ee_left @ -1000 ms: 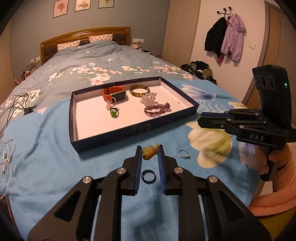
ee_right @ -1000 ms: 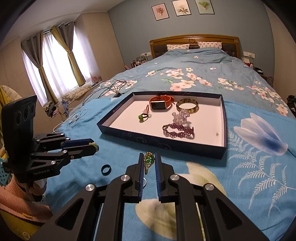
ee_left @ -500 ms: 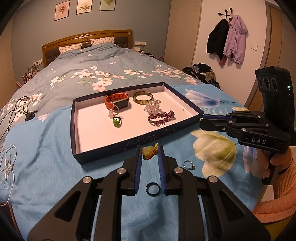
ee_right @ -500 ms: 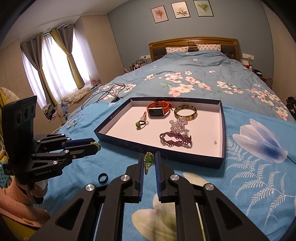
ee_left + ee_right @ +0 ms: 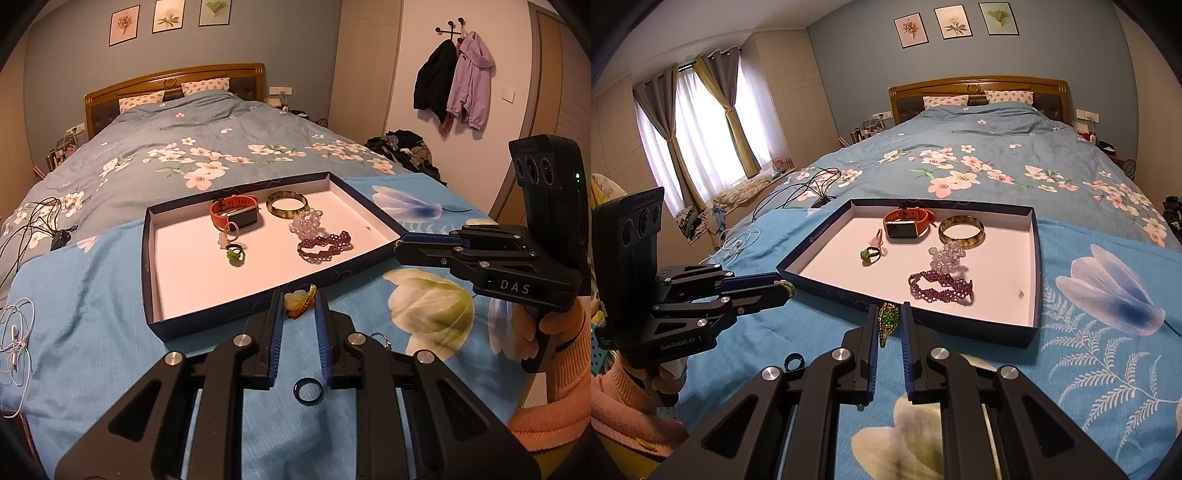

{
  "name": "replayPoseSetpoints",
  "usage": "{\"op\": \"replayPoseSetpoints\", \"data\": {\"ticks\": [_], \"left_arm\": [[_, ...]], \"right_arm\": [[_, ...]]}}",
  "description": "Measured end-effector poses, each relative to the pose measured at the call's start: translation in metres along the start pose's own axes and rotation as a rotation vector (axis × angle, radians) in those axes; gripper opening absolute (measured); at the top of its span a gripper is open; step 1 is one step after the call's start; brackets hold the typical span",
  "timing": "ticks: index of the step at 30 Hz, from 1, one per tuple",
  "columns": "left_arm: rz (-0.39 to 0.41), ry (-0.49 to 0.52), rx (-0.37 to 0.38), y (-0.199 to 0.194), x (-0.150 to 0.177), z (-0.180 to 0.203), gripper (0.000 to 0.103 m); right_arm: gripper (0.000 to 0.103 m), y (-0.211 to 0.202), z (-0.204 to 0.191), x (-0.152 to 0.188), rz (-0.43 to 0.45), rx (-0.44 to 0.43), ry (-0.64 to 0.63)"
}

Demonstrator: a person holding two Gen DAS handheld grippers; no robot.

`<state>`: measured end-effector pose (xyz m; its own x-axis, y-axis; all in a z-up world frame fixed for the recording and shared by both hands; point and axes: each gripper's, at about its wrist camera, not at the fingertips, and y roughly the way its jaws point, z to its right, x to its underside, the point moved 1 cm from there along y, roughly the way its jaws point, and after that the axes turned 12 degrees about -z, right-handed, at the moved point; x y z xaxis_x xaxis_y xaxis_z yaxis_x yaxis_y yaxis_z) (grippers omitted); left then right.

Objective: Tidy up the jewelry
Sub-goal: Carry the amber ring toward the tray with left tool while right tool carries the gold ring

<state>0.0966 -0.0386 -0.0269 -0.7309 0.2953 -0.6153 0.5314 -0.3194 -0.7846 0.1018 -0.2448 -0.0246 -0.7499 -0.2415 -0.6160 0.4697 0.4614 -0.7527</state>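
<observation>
A dark blue tray (image 5: 192, 322) (image 5: 1032, 273) with a white floor lies on the bed, holding an orange watch (image 5: 233, 214), a bangle (image 5: 287, 204), a purple bead bracelet (image 5: 324, 247), a clear bead cluster (image 5: 305, 222) and a green ring (image 5: 234, 254). My left gripper (image 5: 299, 300) is shut on a yellow-green pendant with a braided cord (image 5: 298, 300), just before the tray's near wall. My right gripper (image 5: 889, 318) is shut on a green and gold brooch (image 5: 888, 320), also at the near wall. A black ring (image 5: 308, 390) (image 5: 793, 362) and a silver ring (image 5: 380, 339) lie on the blanket.
White earphones (image 5: 14, 334) and black cables (image 5: 37, 225) lie on the bed's left side. Coats (image 5: 454, 83) hang on the wall to the right. Curtained windows (image 5: 698, 136) are at the left. The headboard (image 5: 979, 92) stands at the far end.
Both grippers have moved forward and up toward the tray's near wall, each still holding its piece. The black ring and silver ring have fallen back beneath the left gripper.
</observation>
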Motion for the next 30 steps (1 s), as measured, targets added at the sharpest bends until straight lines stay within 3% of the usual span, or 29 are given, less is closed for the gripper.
{"op": "replayPoseSetpoints", "data": {"ticks": [30], "left_arm": [[0.015,-0.029,-0.046,0.013,-0.024,-0.016,0.017]], "right_arm": [[0.010,0.009,0.009,-0.029,0.009,0.009,-0.009]]}}
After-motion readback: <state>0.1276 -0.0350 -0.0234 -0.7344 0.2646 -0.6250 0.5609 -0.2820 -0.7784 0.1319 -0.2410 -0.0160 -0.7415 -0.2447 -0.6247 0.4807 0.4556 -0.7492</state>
